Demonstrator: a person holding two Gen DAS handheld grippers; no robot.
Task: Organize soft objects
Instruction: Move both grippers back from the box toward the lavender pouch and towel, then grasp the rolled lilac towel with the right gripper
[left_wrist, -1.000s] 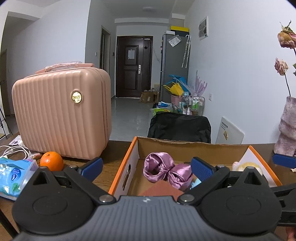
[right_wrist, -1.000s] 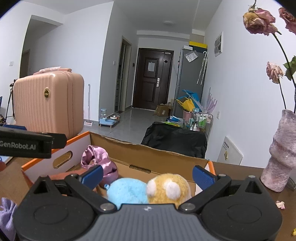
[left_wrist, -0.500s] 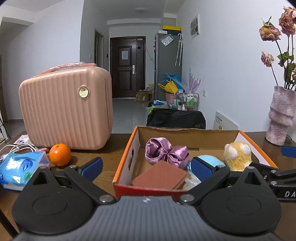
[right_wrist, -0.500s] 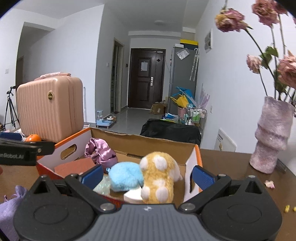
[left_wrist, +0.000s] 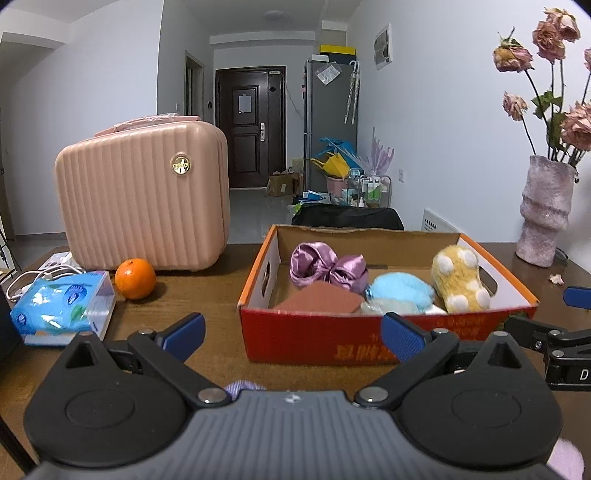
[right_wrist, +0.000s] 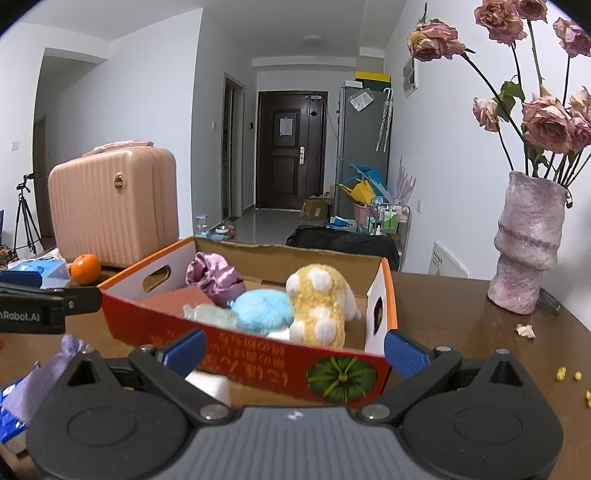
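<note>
A lilac fabric piece (left_wrist: 242, 386) peeks out just above the left gripper's housing, most of it hidden. In the right wrist view a crumpled purple cloth (right_wrist: 40, 373) and a white block (right_wrist: 208, 384) are partly masked by the right gripper's frame near the table's front edge. The box's front wall (left_wrist: 317, 334) conceals the lower parts of the toys inside, and its printed lettering is too blurred to read. The rose stems (right_wrist: 535, 92) run out past the picture's top edge.
</note>
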